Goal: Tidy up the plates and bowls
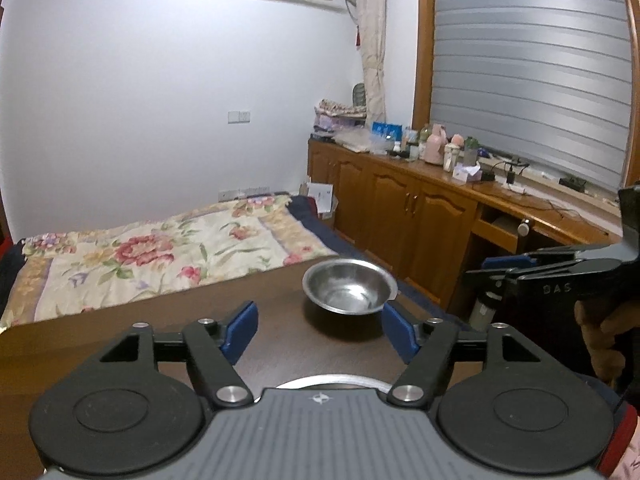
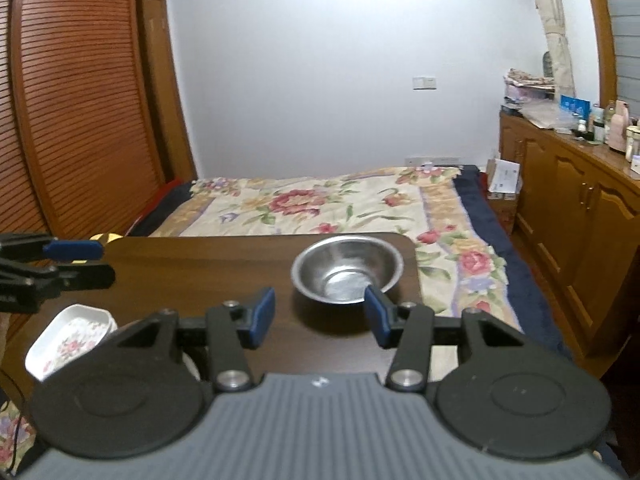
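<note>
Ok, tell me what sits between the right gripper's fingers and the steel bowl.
Nothing: in the right wrist view only bare dark table separates the open right gripper from the steel bowl.

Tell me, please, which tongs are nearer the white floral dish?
Left. The left tongs hang just beyond the white floral dish at the table's left side; the right tongs sit further right, in front of the steel bowl.

steel bowl (image 2: pixel 347 275) ahead, bare table (image 2: pixel 200 264) left
</note>
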### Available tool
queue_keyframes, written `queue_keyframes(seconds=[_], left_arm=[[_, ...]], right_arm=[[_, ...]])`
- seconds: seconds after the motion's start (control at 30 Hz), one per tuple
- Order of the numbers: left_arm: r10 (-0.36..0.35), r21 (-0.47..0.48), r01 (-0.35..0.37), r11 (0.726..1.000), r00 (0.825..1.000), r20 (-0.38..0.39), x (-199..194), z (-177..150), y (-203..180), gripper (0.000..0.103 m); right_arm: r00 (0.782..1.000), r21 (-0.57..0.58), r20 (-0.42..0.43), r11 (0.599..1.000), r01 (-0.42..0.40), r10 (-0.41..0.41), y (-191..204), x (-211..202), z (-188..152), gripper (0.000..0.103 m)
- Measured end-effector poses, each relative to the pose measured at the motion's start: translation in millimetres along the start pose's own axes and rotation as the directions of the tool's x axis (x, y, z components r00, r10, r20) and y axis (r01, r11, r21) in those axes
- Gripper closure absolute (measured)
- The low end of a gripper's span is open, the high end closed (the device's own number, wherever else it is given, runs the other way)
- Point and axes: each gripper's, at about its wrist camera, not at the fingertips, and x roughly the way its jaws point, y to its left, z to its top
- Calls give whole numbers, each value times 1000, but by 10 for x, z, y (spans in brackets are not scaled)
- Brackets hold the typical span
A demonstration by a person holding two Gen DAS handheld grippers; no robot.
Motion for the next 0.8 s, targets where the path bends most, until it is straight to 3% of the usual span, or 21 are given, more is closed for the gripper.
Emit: queue_keyframes(seconds=[0.27, 0.37, 0.53, 0.63, 0.8], left_arm=[[-12, -1, 12, 1000, 1000, 25, 64, 112, -44, 12], [-6, 2, 6, 1000, 1000, 24, 89, 128, -41, 11], [-9, -7, 9, 1000, 1000, 9, 162, 130, -19, 11], [-7, 0, 7, 1000, 1000, -4, 240, 134, -14, 11], [2, -5, -2, 1000, 1000, -31, 447, 142, 29, 11]], right_arm=[[999, -1, 8, 999, 34, -34, -100, 58, 85, 45], [999, 0, 22, 1000, 31, -31, -121, 48, 110, 41], [997, 2, 57, 999, 45, -45, -157, 39, 130, 18], [997, 2, 59, 999, 46, -46, -184, 89, 159, 12], [997, 1, 50, 998, 59, -59, -238, 242, 168, 11]])
